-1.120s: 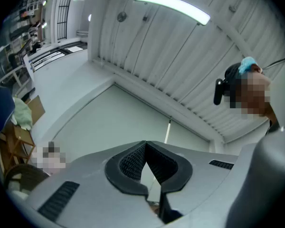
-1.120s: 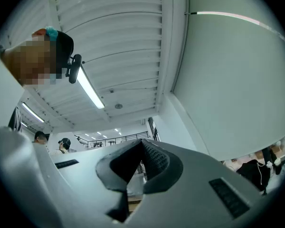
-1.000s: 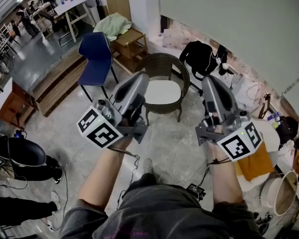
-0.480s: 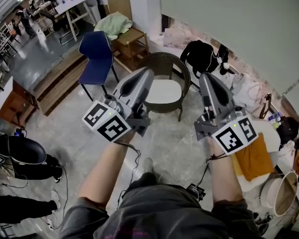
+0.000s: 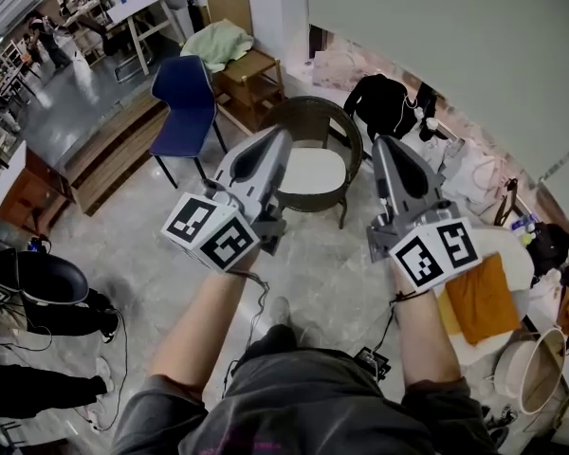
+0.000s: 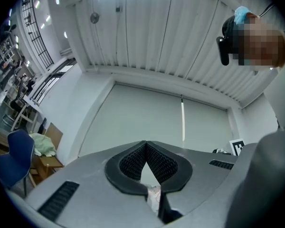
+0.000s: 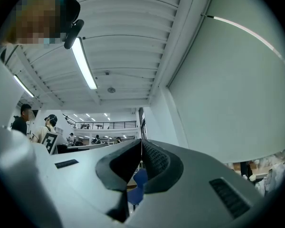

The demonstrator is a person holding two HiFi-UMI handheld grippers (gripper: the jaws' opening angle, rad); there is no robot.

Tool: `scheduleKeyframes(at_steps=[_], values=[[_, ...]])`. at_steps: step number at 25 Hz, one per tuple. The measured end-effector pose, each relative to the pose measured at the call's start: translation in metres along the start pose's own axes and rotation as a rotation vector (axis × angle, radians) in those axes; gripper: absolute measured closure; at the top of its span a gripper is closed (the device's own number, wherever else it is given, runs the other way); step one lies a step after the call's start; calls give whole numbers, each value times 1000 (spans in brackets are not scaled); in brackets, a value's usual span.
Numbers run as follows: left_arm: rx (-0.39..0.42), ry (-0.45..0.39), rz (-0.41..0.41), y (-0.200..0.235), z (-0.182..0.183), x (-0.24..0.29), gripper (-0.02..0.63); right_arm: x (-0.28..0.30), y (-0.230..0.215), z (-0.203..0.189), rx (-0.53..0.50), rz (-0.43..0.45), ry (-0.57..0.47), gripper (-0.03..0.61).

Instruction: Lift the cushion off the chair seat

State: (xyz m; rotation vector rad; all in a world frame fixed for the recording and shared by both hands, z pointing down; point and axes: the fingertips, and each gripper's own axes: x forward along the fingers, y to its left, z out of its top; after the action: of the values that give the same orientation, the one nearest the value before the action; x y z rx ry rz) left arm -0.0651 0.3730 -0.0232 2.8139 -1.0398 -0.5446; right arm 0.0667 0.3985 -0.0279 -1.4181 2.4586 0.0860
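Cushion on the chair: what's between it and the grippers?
Nothing but bare floor, in the head view, between the left gripper, the right gripper and the cushion.

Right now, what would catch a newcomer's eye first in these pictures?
Two grey grippers dominate the middle of the head view: the left gripper and the right gripper, both shut and empty. Between their tips, farther off, stands a round wicker chair with the white cushion lying on its seat. A blue chair stands further left in the picture.
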Motion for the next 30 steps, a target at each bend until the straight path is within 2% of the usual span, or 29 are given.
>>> scheduleKeyframes(at_steps=[10,18,30], values=[[24,37,44,-10,-22,-6,604,-17,-6,-15,-13,-13,42,571],[12,43,66,5,-32,0,604,-8,-19,-29,-13,-21,70,571],[-14,83,80,79,-65,28,604,47,-54,-81,8,-43,129,571]])
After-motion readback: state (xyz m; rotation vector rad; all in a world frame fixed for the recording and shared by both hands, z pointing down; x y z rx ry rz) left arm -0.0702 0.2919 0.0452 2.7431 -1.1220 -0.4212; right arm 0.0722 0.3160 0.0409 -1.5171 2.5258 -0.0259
